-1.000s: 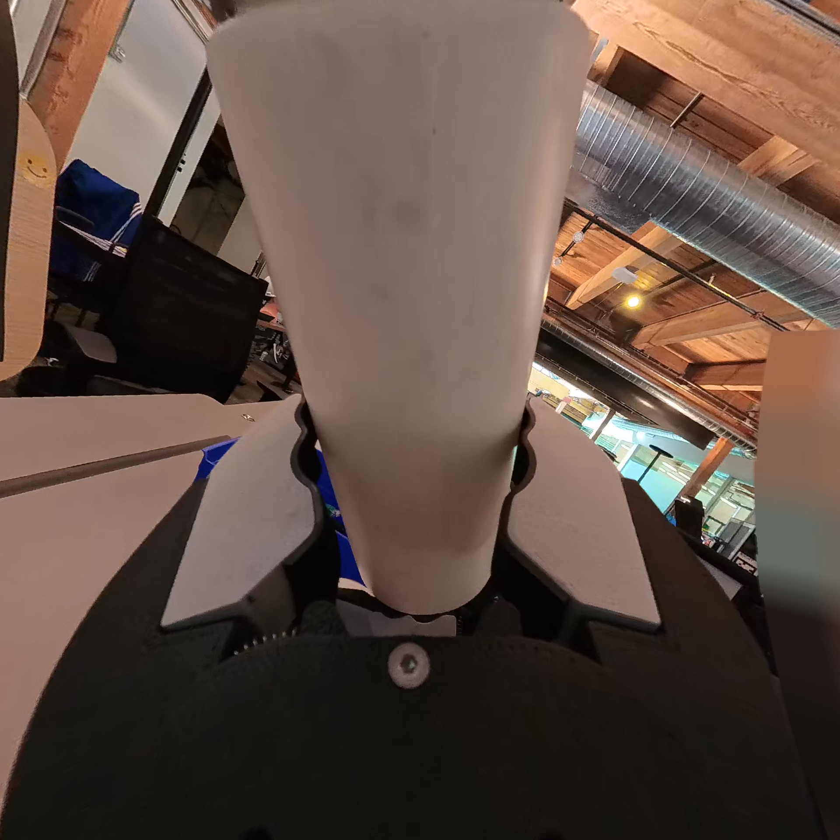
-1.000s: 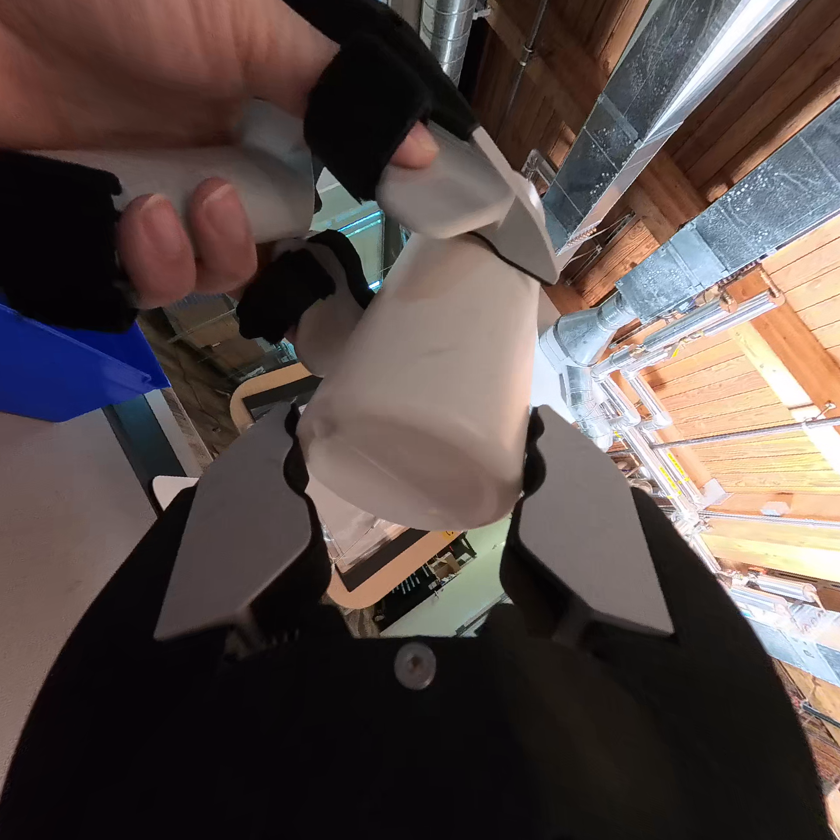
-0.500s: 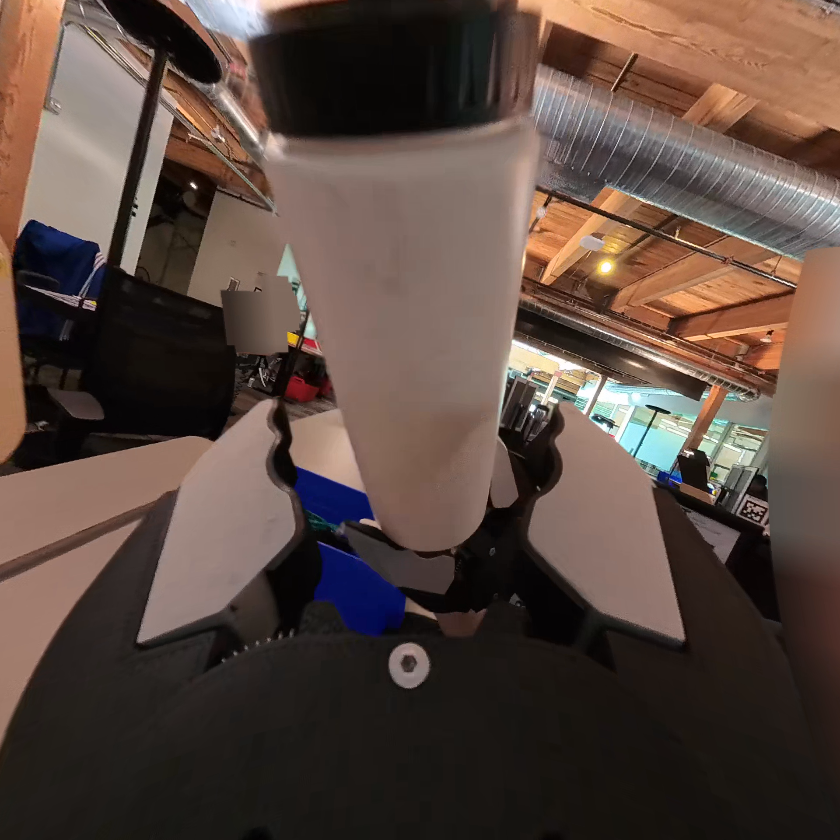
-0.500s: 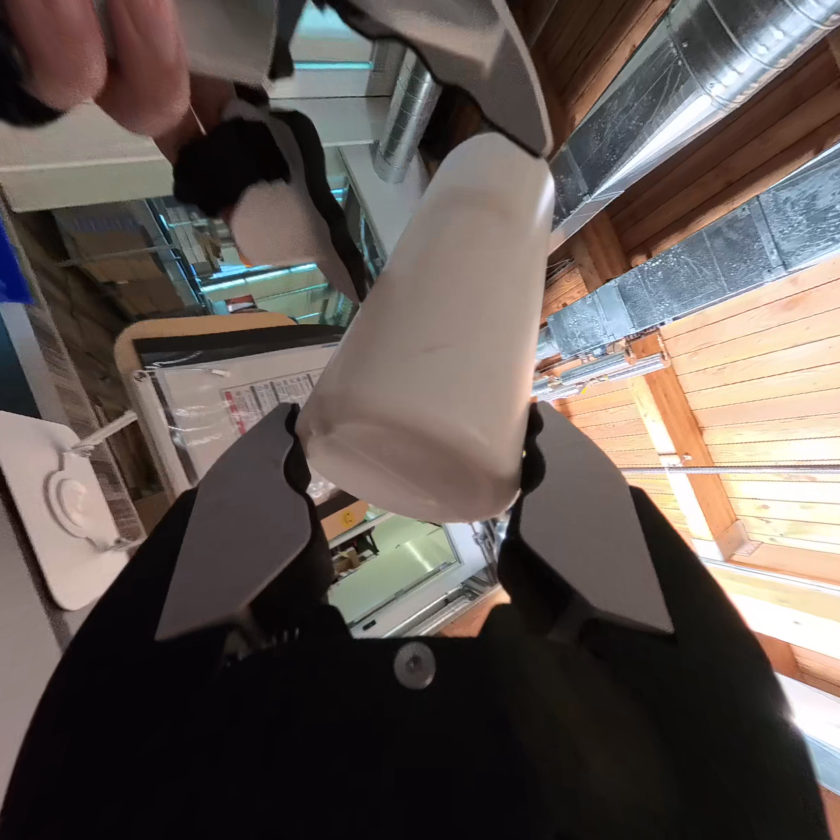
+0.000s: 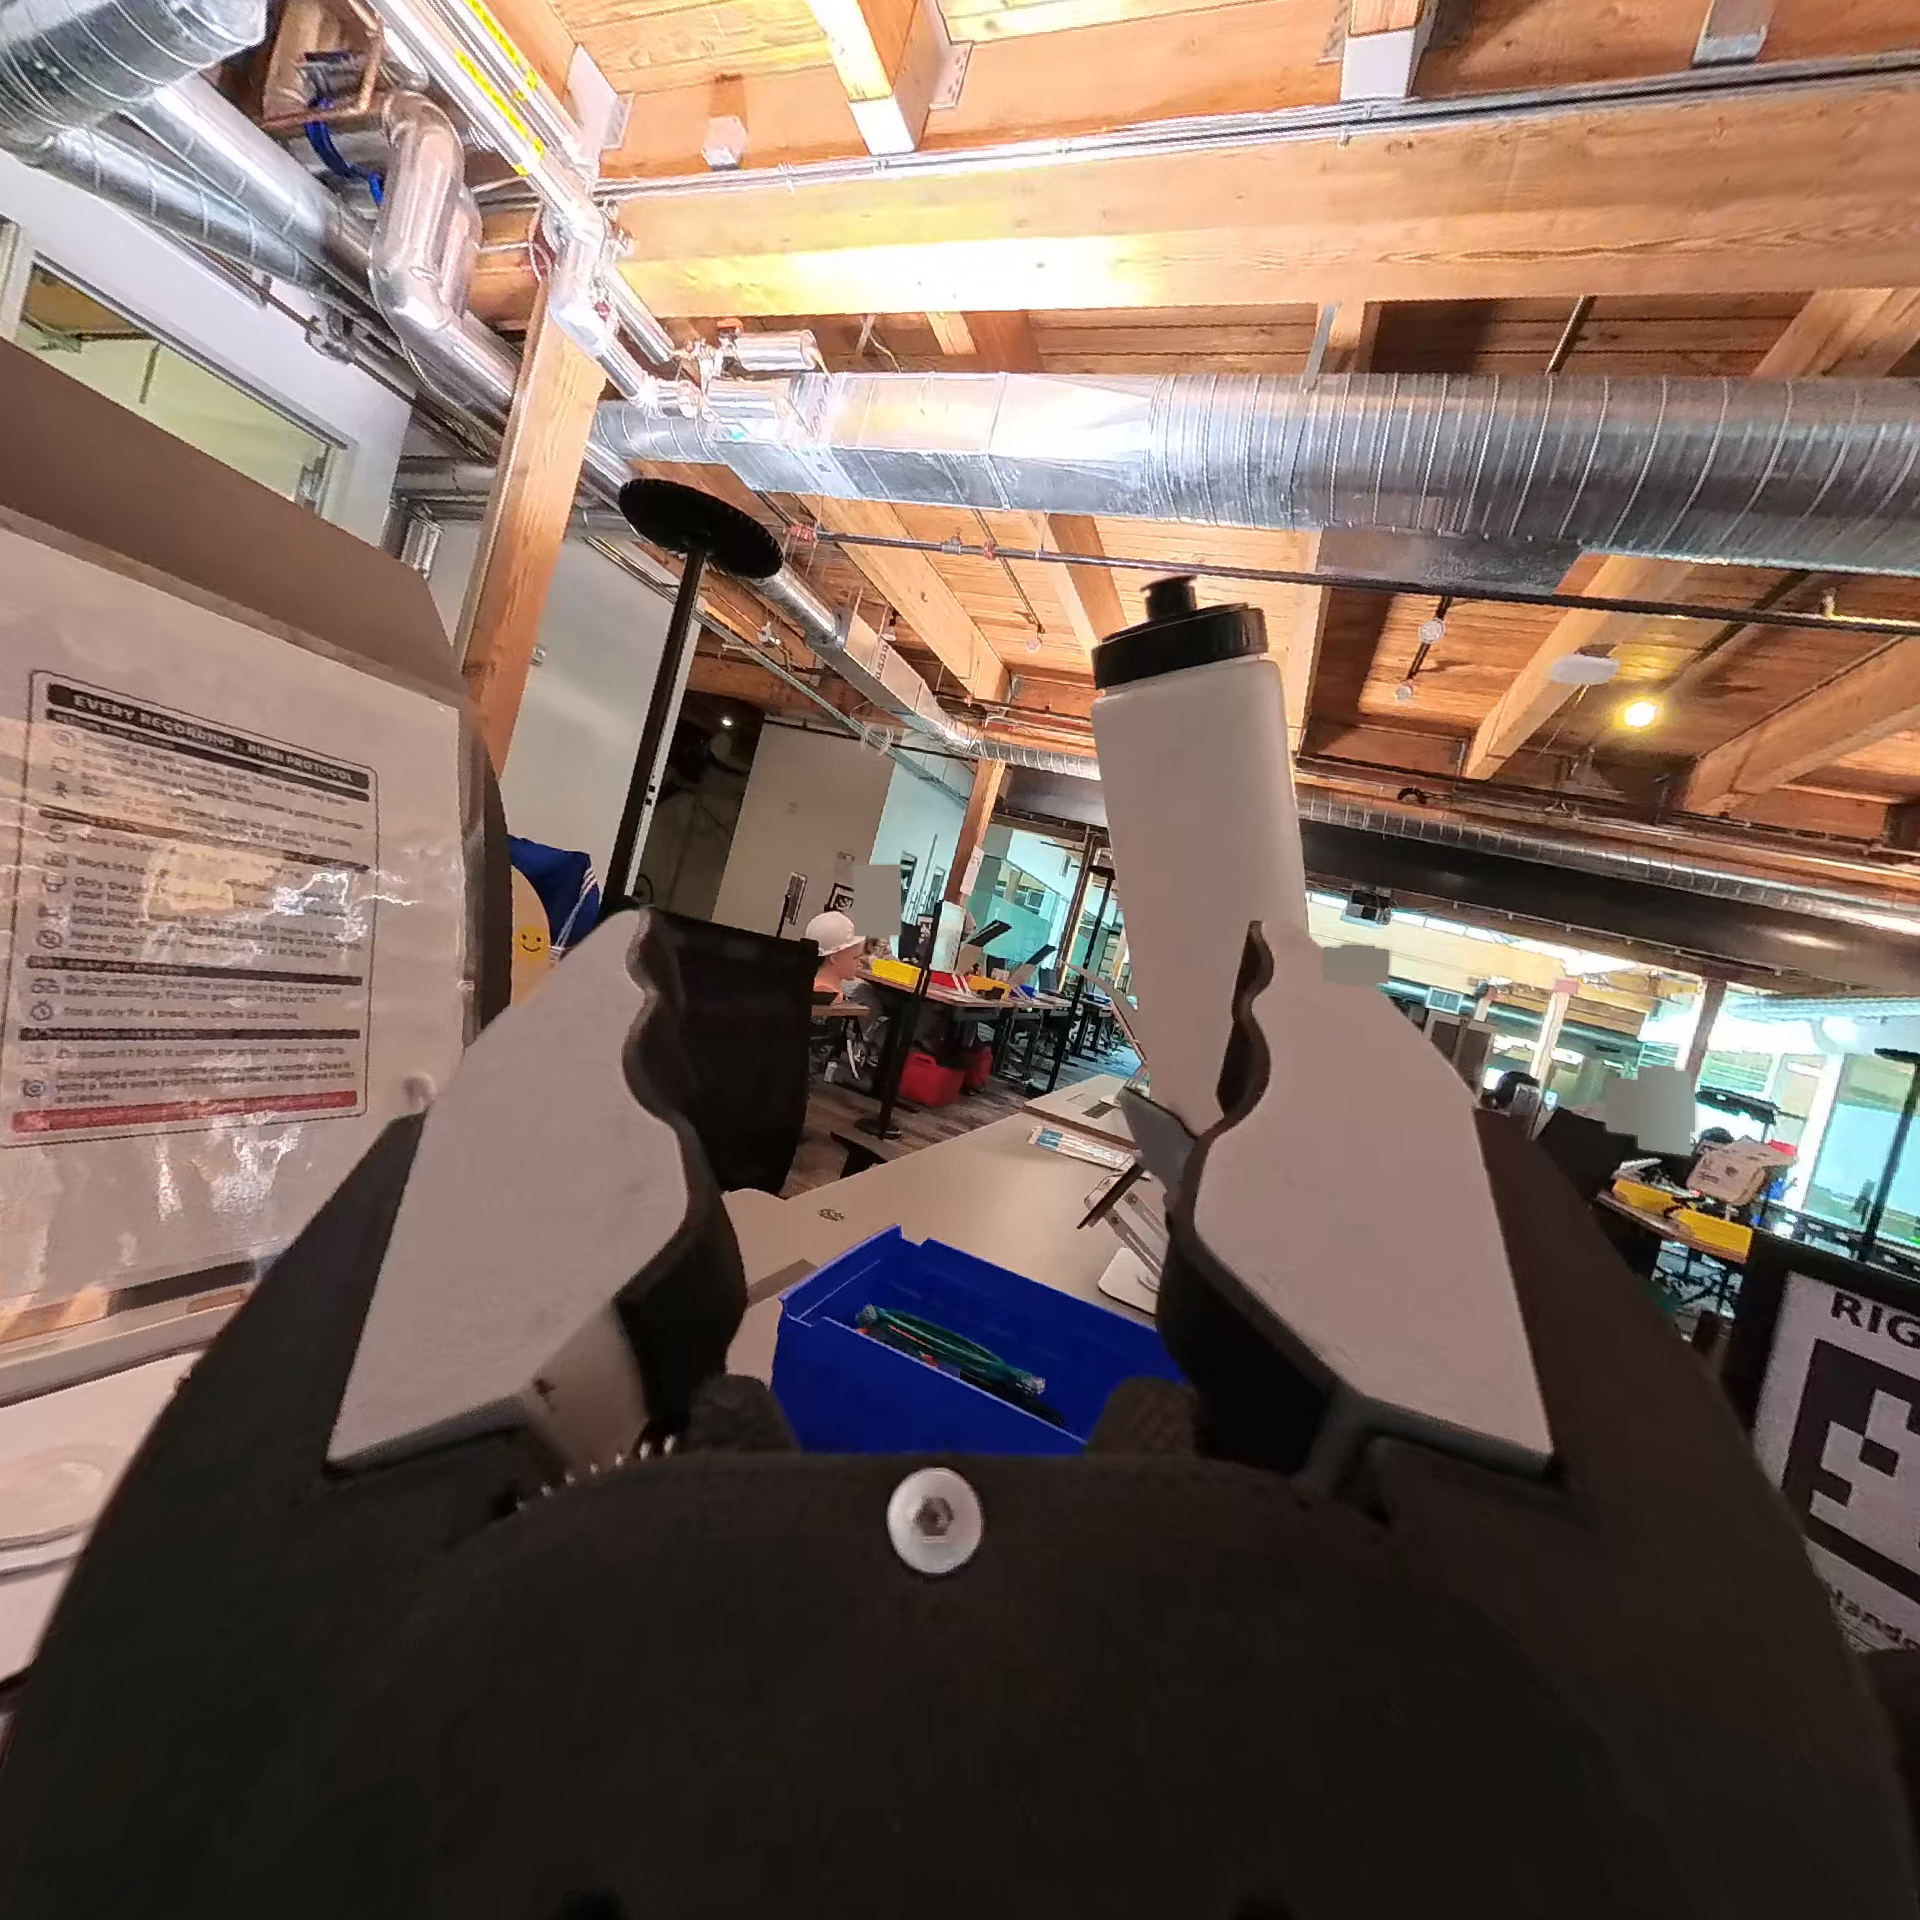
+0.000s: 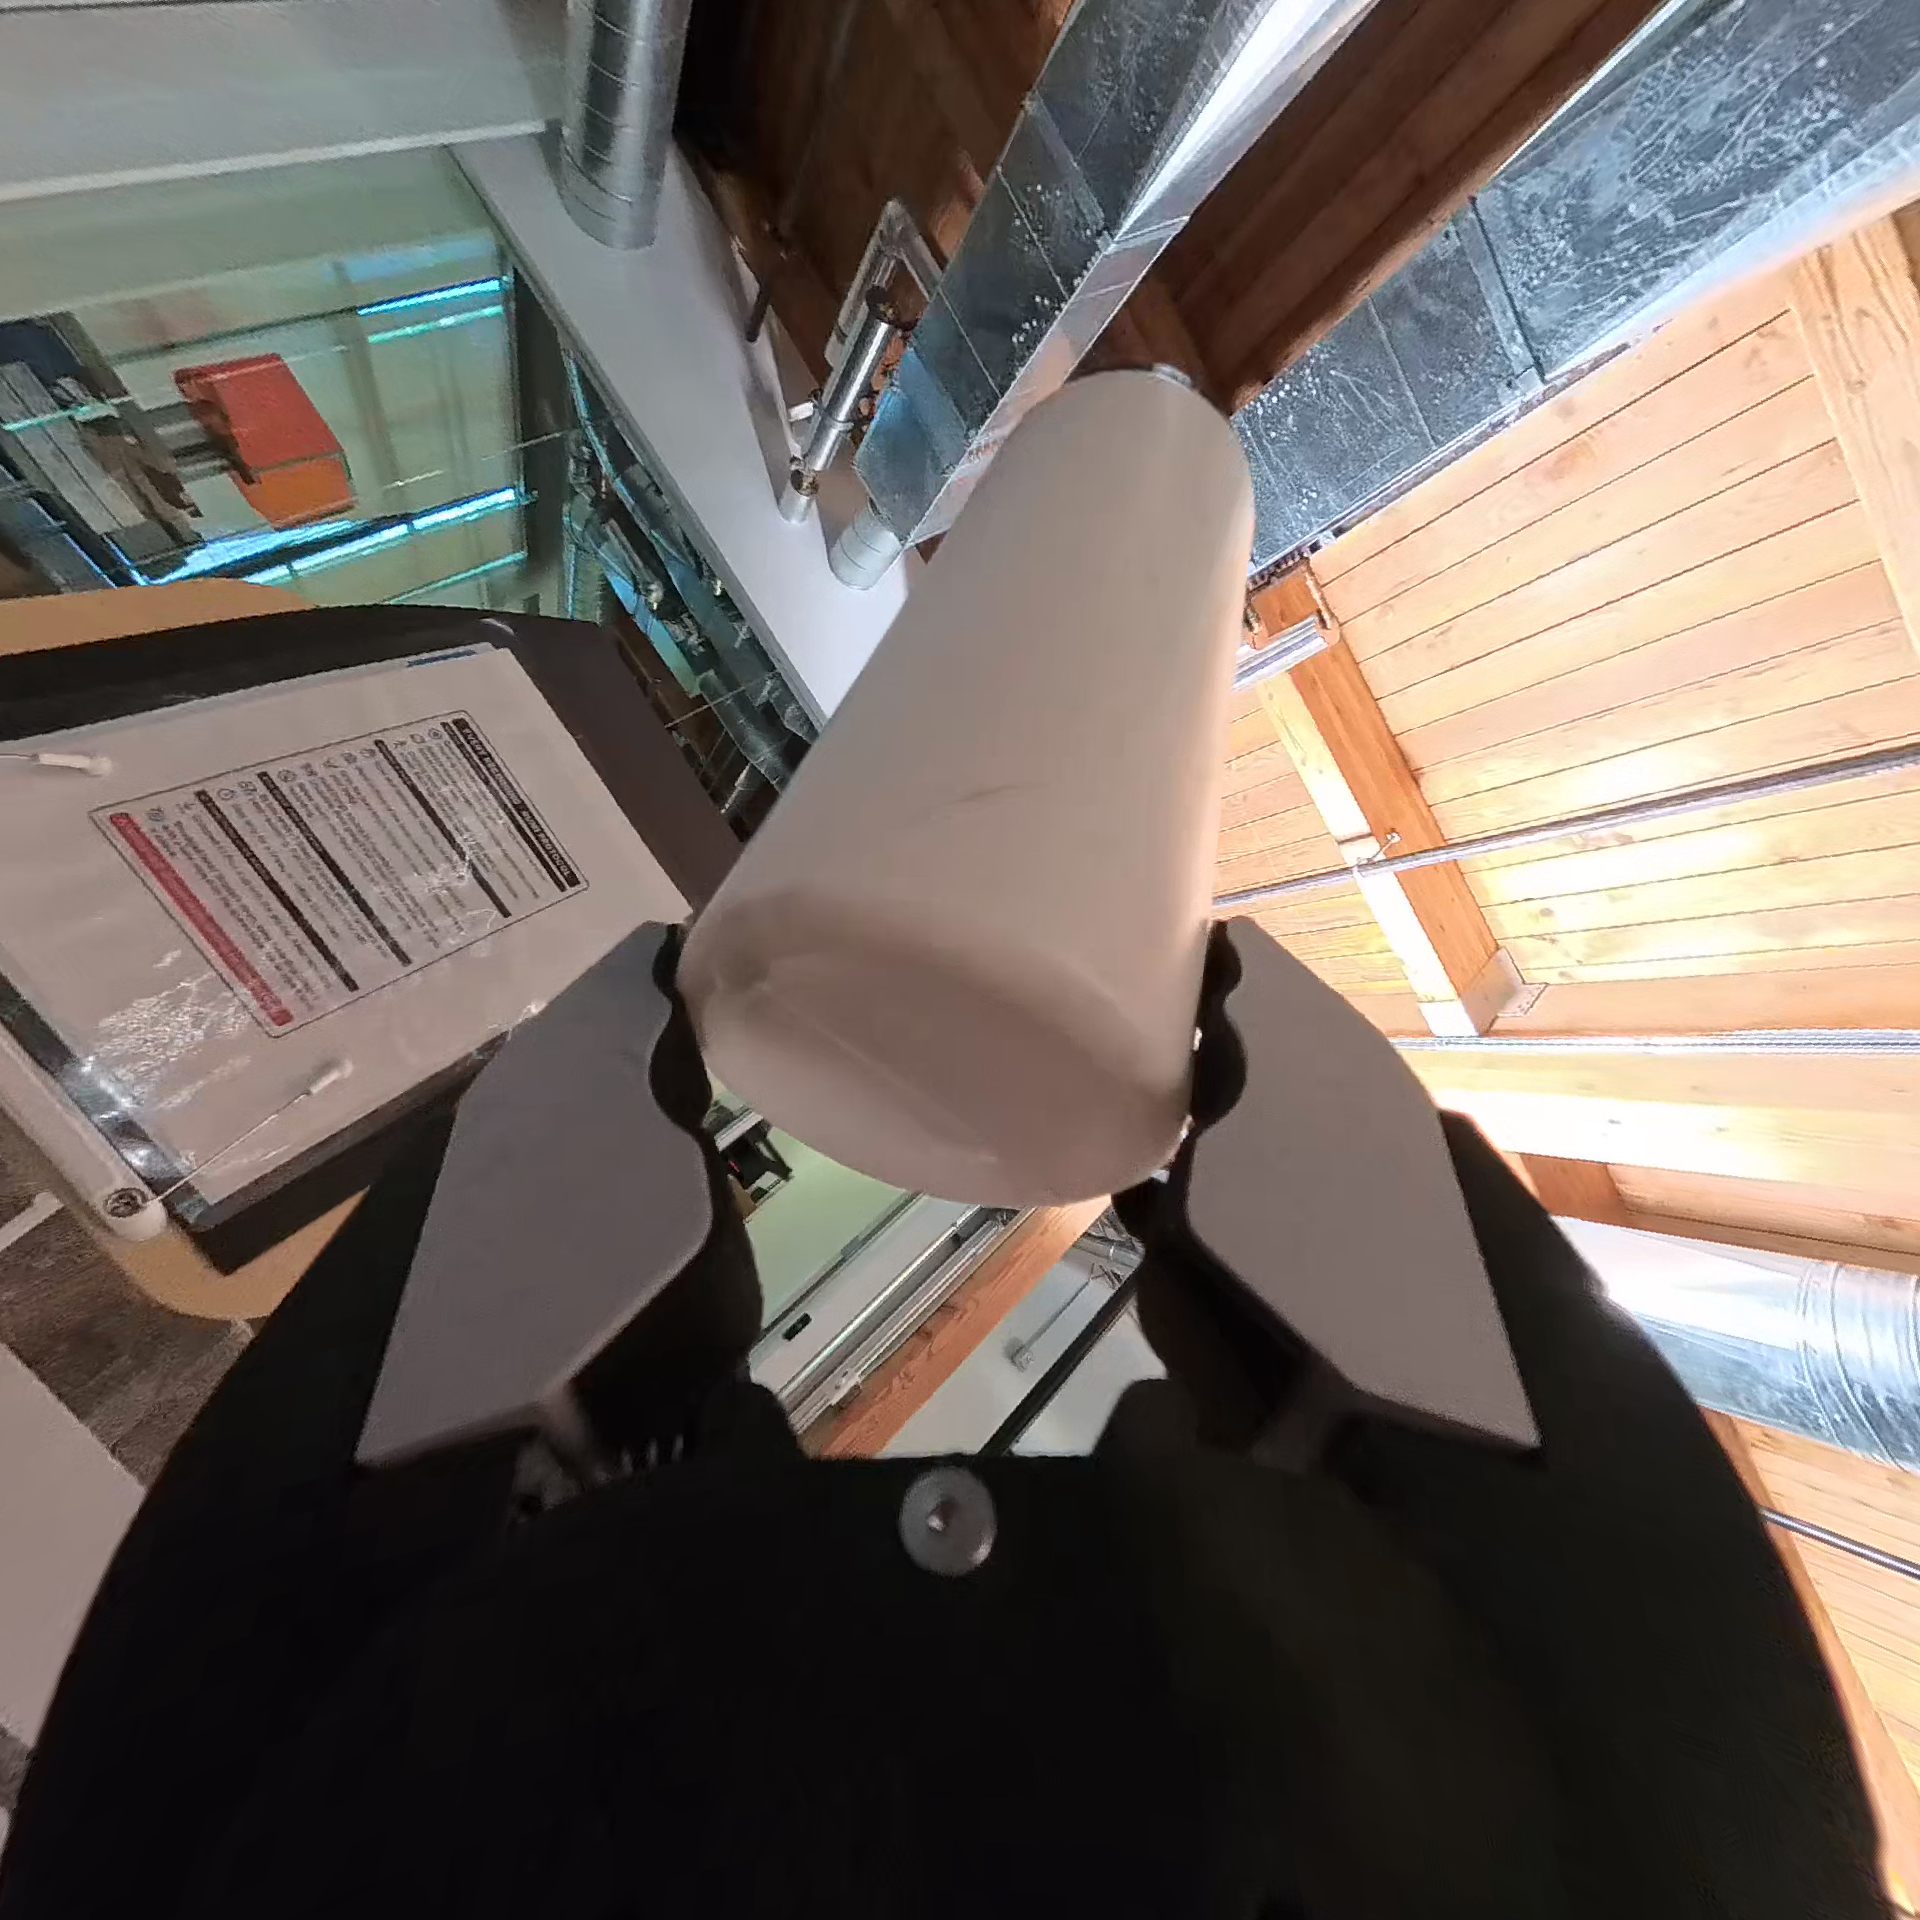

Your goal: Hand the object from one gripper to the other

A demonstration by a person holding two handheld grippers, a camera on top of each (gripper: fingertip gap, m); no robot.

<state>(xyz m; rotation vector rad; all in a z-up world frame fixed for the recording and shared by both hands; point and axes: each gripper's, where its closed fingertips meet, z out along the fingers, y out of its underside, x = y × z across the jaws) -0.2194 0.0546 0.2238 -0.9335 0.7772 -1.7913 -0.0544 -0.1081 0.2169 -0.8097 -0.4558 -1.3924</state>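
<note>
The object is a white bottle (image 5: 1195, 831) with a black cap, upright in the air in the left wrist view. My left gripper (image 5: 945, 935) is open and empty, and the bottle stands beyond its right finger, clear of its jaws. My right gripper (image 6: 940, 956) is shut on the white bottle (image 6: 997, 810) near its base, with both fingers pressed on its sides. A grey finger of the right gripper (image 5: 1158, 1127) shows at the bottle's lower end in the left wrist view. The cap is hidden in the right wrist view.
A blue bin (image 5: 935, 1351) with cables in it sits on the pale table (image 5: 987, 1195) below the grippers. A board with a laminated sheet (image 5: 197, 894) stands at the left. A black-and-white marker panel (image 5: 1849, 1455) is at the right. People sit at desks far behind. My hands' fingertips stand some 25 cm from each other.
My left gripper has opened, let go of the bottle and drawn back from it. My right gripper keeps hold of the bottle, which is now farther from the left one.
</note>
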